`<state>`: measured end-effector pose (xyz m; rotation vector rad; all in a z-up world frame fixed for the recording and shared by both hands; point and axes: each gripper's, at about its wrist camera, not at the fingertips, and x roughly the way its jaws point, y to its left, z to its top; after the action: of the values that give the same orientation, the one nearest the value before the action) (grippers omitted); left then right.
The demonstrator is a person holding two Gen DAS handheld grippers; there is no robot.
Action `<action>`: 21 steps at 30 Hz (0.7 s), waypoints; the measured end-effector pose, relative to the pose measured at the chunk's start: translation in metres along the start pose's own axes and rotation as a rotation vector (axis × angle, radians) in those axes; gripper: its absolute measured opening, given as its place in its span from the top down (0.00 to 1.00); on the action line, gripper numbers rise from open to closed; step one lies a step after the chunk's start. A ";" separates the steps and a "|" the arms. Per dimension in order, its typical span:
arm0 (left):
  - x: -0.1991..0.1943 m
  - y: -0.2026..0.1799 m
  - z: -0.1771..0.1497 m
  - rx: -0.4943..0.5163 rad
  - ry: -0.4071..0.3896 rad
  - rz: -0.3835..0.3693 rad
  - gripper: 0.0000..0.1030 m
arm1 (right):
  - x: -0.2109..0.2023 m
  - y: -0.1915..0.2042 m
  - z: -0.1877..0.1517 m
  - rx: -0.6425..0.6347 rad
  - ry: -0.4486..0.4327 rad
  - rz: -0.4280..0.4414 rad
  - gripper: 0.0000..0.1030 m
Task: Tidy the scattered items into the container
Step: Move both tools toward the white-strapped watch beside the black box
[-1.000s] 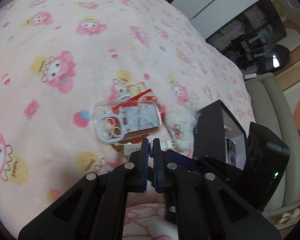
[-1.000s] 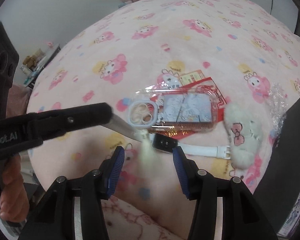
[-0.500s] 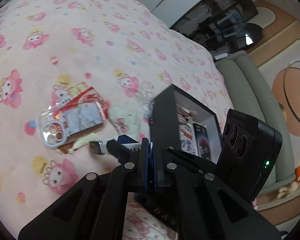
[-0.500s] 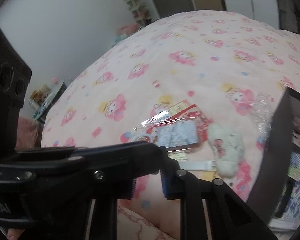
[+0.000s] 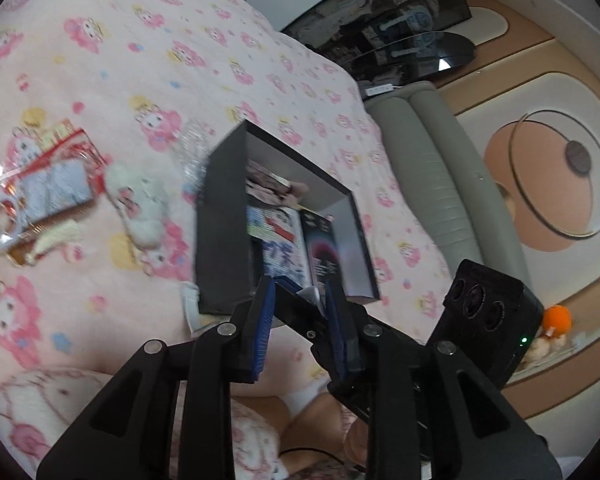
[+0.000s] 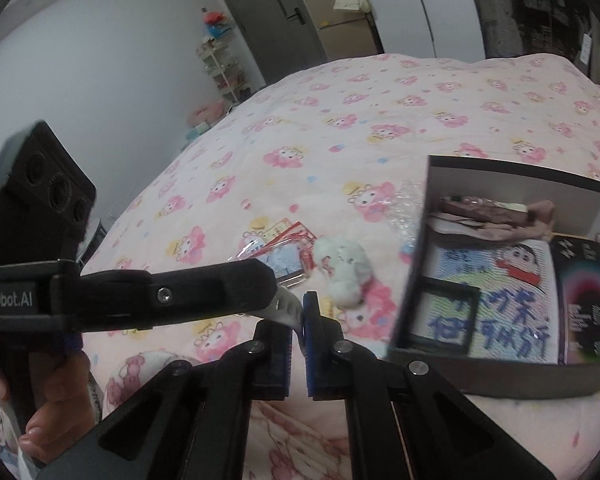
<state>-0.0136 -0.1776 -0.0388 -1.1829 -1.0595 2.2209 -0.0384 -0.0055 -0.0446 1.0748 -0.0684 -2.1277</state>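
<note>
Two jobs: hold right gripper [image 6: 299, 316] clenched on the strap [image 6: 286, 308], just left of the box [image 6: 412, 280]; back left gripper [image 5: 300, 292] clear, opening, strap end loose between its pads. Then lift over the box's near wall and release inside.

Home bedroom: bed [image 6: 380, 128] under pink cartoon-print bedspread, padded headboard [image 5: 440, 168], grey door [image 6: 268, 20], cluttered shelf rack [image 6: 220, 68] by wall.

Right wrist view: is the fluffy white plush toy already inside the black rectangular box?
No, the fluffy white plush toy lies on the pink blanket, left of the black rectangular box.
</note>
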 end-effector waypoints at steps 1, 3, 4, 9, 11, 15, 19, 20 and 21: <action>0.002 -0.003 -0.003 0.000 -0.001 -0.013 0.76 | -0.006 -0.003 -0.002 0.008 -0.008 -0.004 0.97; 0.006 -0.009 -0.007 -0.005 0.002 -0.046 0.76 | -0.018 -0.011 -0.006 0.025 -0.028 -0.015 0.97; 0.009 -0.010 -0.009 -0.013 0.005 -0.060 0.76 | -0.024 -0.015 -0.009 0.031 -0.037 -0.023 0.97; 0.028 -0.010 -0.020 -0.058 0.022 -0.054 0.76 | -0.045 -0.049 -0.026 0.097 -0.068 -0.076 0.97; 0.035 -0.007 -0.024 -0.071 0.031 -0.026 0.76 | -0.048 -0.070 -0.034 0.159 -0.057 -0.082 0.97; 0.068 -0.004 -0.042 -0.042 0.147 0.191 0.76 | -0.057 -0.102 -0.046 0.229 -0.066 -0.122 0.97; 0.097 0.001 -0.060 -0.047 0.243 0.277 0.76 | -0.059 -0.124 -0.058 0.286 -0.068 -0.143 0.97; 0.103 0.000 -0.063 -0.039 0.256 0.299 0.76 | -0.059 -0.128 -0.061 0.299 -0.068 -0.154 0.97; 0.108 -0.001 -0.065 -0.028 0.274 0.318 0.76 | -0.058 -0.134 -0.064 0.317 -0.066 -0.162 0.97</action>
<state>-0.0196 -0.0788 -0.1175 -1.7121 -0.8411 2.1866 -0.0495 0.1459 -0.0944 1.2252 -0.3724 -2.3514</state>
